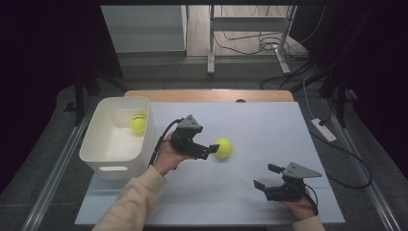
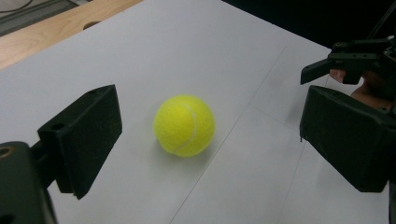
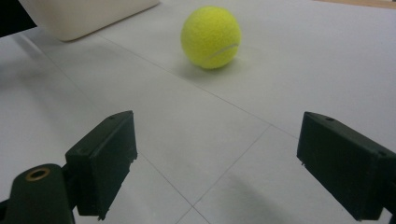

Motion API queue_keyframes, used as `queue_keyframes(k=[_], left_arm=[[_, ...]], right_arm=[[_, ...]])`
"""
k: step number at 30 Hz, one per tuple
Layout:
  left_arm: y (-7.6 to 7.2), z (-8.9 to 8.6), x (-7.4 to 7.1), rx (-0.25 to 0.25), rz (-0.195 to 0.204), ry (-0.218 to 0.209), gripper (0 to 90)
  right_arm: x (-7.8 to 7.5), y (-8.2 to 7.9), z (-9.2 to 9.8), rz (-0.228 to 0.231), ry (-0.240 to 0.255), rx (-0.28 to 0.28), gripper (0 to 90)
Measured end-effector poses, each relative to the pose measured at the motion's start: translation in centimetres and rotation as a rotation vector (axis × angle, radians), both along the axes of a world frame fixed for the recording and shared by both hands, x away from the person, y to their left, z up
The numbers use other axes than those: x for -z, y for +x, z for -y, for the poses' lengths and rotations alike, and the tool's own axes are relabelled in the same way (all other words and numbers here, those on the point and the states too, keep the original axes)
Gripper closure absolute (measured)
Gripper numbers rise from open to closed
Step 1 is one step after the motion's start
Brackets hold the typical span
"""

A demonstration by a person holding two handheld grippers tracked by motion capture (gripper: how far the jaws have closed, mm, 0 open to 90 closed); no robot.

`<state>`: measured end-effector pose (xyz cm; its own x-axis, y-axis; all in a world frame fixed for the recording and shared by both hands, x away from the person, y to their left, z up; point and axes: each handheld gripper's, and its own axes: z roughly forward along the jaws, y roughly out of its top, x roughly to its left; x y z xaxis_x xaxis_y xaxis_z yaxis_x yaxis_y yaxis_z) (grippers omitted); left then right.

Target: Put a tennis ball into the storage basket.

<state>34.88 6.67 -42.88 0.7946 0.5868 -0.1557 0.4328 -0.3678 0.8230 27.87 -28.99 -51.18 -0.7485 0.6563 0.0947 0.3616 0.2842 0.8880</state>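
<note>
**Closing in on the loose tennis ball**

Loose tennis ball (image 1: 223,147) on the white table sheet (image 1: 269,134), off to the right of the white bin (image 1: 117,168), well apart from it. Second ball (image 1: 138,124) already inside that bin, near its far right wall.

Left gripper (image 1: 210,149) just right of the bin, jaws spread wide, nothing clasped, tips just reaching the loose ball's bin-side. From the left gripper view: ball centred ahead between the two black jaws, not yet between the pads, no contact.

Right gripper (image 1: 260,185) farther from the bin, toward the near edge of the sheet, jaws likewise parted and empty, resting low, pointed back toward the ball.

Step in hand, by judgement: approach for a pick of the loose ball, likely for a drop beside the one in the bin.

For a clean grasp:
- Jaws kept fully spread until the ball's widest part sits between the pads
- Low, level advance away from the bin, without nudging; a round ball on a smooth sheet likely to roll at a touch
- Pads centred on the ball's middle, not on its top curve, to avoid squeezing it out
- Gentle, even closing; felt surface probably forgiving, slight give expected
- Straight lift before any swing back over the bin's rim
</note>
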Motion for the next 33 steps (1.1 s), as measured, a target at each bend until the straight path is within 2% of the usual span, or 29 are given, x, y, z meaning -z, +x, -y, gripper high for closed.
queue_keyframes(k=[3,4,10,21,33], left_arm=[[0.4,0.3,0.5,-0.002,-0.014,0.015,6.7],[0.7,0.6,0.9,-0.003,-0.021,0.032,6.7],[1.3,1.2,1.8,-0.001,-0.037,0.054,6.5],[2.1,2.1,2.8,-0.004,-0.038,0.076,6.6],[2.9,2.6,3.7,-0.017,-0.057,0.1,6.3]], right_arm=[[0.0,0.0,0.0,0.0,-0.001,0.001,12.1],[0.0,0.0,0.0,0.0,-0.002,0.001,12.1],[0.0,0.0,0.0,0.0,-0.002,0.001,12.1],[0.0,0.2,0.0,0.002,-0.004,-0.004,12.1],[0.0,0.2,-0.1,0.001,-0.006,-0.008,12.1]])
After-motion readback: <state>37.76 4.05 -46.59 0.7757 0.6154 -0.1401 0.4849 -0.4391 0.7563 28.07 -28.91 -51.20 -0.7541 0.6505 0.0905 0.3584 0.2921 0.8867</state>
